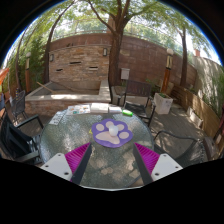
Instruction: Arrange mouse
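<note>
- We are hovering the gripper (112,160) above a glass patio table (70,125), its fingers spread wide and holding nothing.
- The purple paw-print mat (112,131) is lying just ahead of the fingers; we cannot make out the mouse.
- We judge we are still approaching; next we need to find the mouse.
- We are reading no writing anywhere.
</note>
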Demonstrator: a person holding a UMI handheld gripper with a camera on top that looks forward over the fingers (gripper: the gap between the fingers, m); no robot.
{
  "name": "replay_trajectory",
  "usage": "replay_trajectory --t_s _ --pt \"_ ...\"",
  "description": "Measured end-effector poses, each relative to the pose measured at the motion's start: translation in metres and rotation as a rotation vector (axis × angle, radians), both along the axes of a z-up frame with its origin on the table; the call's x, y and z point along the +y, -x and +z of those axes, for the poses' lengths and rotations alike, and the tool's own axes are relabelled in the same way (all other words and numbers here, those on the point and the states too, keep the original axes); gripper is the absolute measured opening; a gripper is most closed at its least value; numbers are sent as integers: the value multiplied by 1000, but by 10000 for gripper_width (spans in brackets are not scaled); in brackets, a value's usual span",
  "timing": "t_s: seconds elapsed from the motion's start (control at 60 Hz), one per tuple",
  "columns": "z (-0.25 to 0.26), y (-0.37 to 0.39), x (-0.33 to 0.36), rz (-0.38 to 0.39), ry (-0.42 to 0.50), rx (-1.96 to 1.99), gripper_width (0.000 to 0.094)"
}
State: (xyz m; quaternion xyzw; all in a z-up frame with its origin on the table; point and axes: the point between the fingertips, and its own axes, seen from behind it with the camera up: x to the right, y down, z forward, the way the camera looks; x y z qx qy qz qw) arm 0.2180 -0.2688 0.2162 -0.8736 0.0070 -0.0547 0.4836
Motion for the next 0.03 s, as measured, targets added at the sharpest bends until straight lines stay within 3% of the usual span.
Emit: replay_trajectory --t_s 0.033 --pt "4 0 -2 1 -3 5 847"
